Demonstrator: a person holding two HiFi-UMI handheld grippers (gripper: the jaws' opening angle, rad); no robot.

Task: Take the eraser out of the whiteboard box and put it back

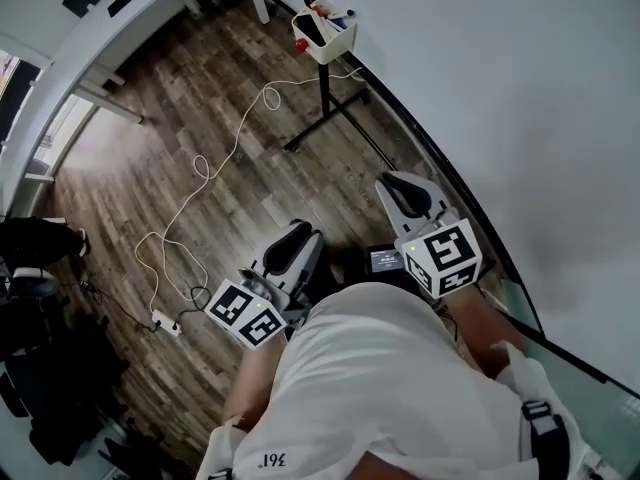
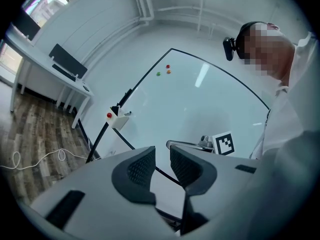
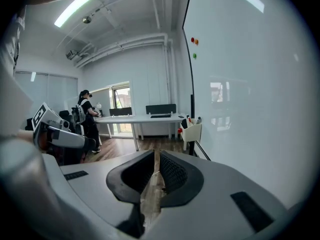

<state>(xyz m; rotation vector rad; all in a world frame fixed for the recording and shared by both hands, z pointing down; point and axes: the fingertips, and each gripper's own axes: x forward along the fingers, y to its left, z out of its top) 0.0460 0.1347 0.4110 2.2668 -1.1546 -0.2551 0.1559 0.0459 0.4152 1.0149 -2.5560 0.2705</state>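
Close to body, left gripper (image 1: 298, 240) and right gripper (image 1: 412, 190) carried low, jaws slightly apart, nothing between, so free for the pick. Far off, box (image 1: 325, 40) hung beside whiteboard (image 1: 480, 88), dark eraser (image 1: 310, 28) apparently standing inside. Counted: two grippers, one box, one eraser, three magnets (image 2: 168, 66) on whiteboard.

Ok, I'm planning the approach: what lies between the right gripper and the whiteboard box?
In the head view, bare wood floor and the whiteboard stand's black foot lie between the right gripper and the whiteboard box.
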